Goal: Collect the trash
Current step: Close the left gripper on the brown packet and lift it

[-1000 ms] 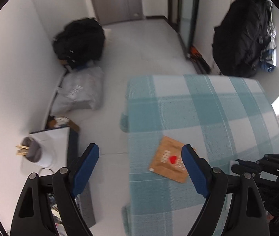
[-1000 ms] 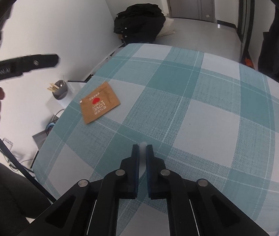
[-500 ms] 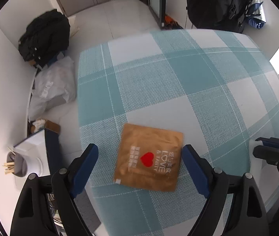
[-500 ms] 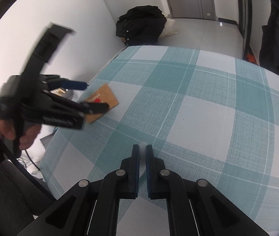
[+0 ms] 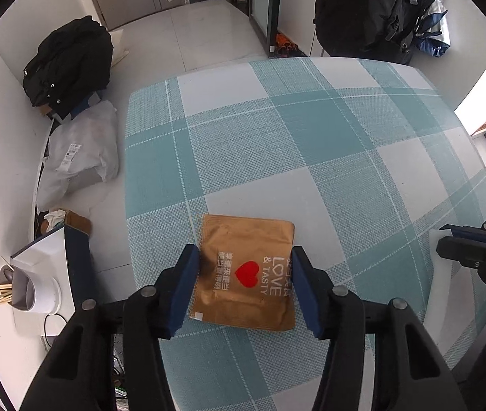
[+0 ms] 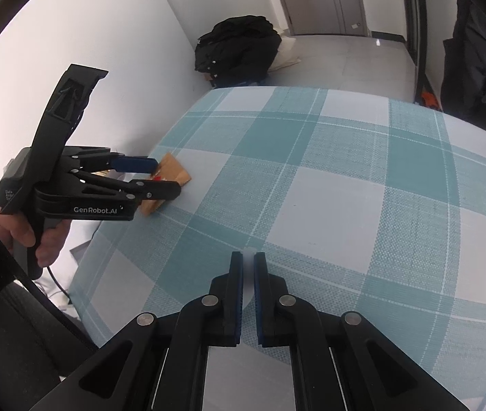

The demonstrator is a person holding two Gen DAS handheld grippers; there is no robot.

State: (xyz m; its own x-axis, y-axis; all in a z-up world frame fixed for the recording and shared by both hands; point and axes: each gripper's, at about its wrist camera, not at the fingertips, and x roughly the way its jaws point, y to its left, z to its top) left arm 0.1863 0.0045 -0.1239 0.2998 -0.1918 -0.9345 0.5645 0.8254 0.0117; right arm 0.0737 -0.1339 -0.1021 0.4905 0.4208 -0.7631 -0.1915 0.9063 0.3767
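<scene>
Left gripper closing around a brown packet near the left edge of the checked surface.

The packet lies flat on the teal-and-white cloth, a red heart printed on it, and sits between the blue pads of the left gripper, whose jaws are closing; the pads look just beside its two side edges, and a firm press cannot be told. The right gripper hovers over the near part of the surface, well apart from the packet, its jaws closed on a thin whitish piece that peeks out at the tips.
</scene>
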